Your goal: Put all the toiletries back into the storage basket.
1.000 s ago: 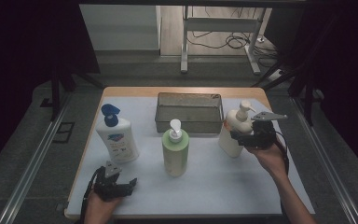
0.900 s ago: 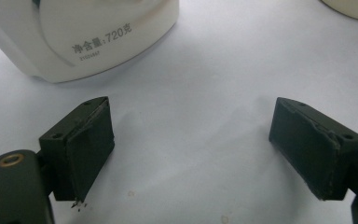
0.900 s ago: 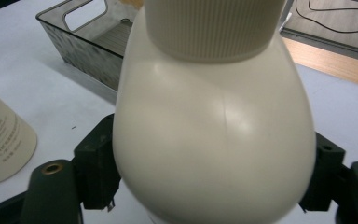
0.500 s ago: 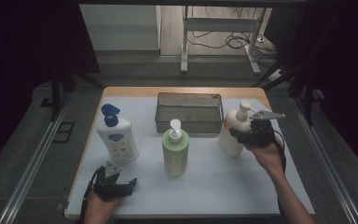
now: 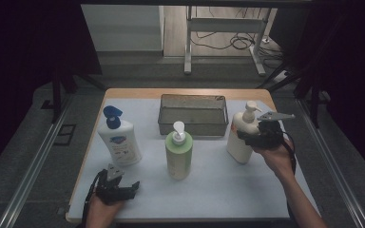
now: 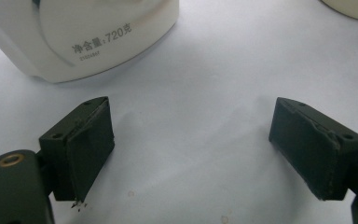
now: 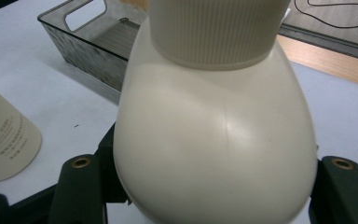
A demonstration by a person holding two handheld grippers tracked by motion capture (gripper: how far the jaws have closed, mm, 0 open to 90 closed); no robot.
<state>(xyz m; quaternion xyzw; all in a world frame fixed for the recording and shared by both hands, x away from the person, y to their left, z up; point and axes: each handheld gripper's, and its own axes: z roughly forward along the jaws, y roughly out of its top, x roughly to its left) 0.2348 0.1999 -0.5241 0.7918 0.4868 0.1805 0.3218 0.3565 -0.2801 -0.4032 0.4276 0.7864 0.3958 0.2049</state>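
Observation:
A cream pump bottle [image 5: 240, 140] stands upright at the right of the white mat. My right gripper [image 5: 250, 137] is shut on its upper body from the right; its jaws have just been closing. In the right gripper view the bottle's shoulder [image 7: 214, 135] sits between the two jaws of the right gripper [image 7: 205, 191]. My left gripper [image 5: 119, 181] rests near the front left edge, open. In its own view the left gripper [image 6: 191, 149] has nothing between its jaws, and the base of a white bottle [image 6: 74, 32] lies just ahead.
A white bottle with a blue cap [image 5: 119, 140] stands at the left, a green pump bottle [image 5: 178, 154] in the middle. A dark mesh basket [image 5: 193, 126] sits at the back centre, close to the cream bottle. Black drapes flank the table.
The right gripper's jaws have drawn in around the cream bottle. Both hands have stayed where they were.

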